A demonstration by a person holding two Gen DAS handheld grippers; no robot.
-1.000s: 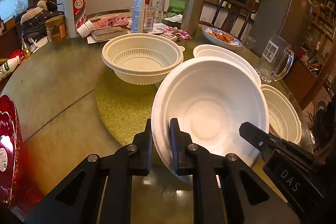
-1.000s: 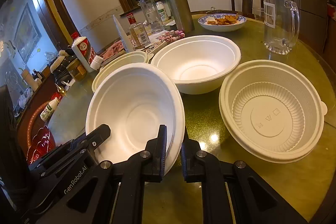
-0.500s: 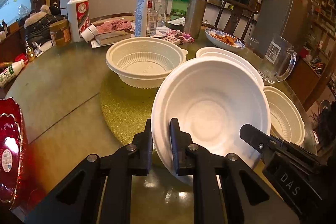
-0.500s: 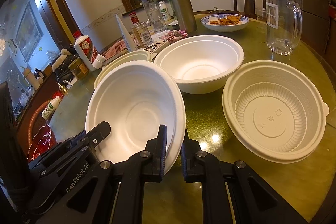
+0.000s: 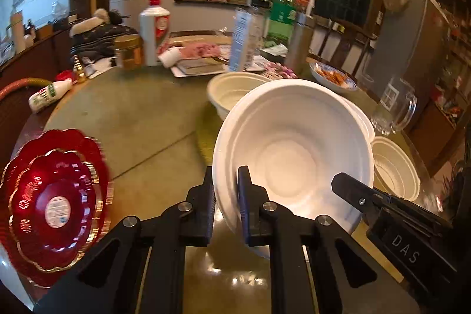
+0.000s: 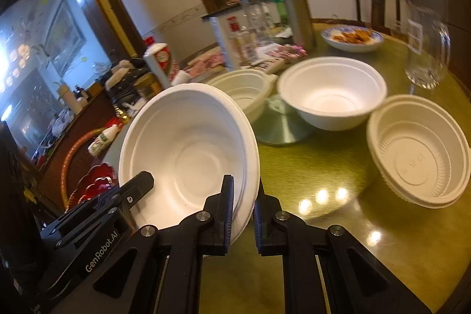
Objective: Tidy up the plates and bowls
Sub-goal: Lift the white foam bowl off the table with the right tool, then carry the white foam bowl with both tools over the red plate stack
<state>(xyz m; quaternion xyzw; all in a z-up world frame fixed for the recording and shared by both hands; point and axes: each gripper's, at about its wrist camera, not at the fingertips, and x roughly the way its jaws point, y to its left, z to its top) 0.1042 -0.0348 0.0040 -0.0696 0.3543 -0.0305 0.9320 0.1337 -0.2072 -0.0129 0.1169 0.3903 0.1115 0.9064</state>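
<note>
**Two grippers, one white bowl, lifted clear of the table**

Holding the white foam bowl [image 5: 294,161] by its rim from both sides, we carry it tilted, its hollow facing us, at the centre of the left wrist view and centre-left of the right wrist view. The left gripper [image 5: 225,196] is pinched almost fully closed on the bowl's left edge; the right gripper [image 6: 243,202] is likewise nearly closed on the right edge, one finger inside the wall and one outside. We judge that two grips are used because the foam is light and floppy, and a single pinch would let it twist.

Behind it, toward the upper right of the right wrist view, a second white foam bowl [image 6: 332,93] sits upright on the green glass table [image 6: 323,172]. Two ribbed cream bowls also rest there: one [image 6: 418,152] at the right edge, one [image 6: 244,87] behind our held bowl. Red plates [image 5: 56,205] lie stacked at lower left of the left view. We judge the matching white bowl the likely nesting spot.
</note>
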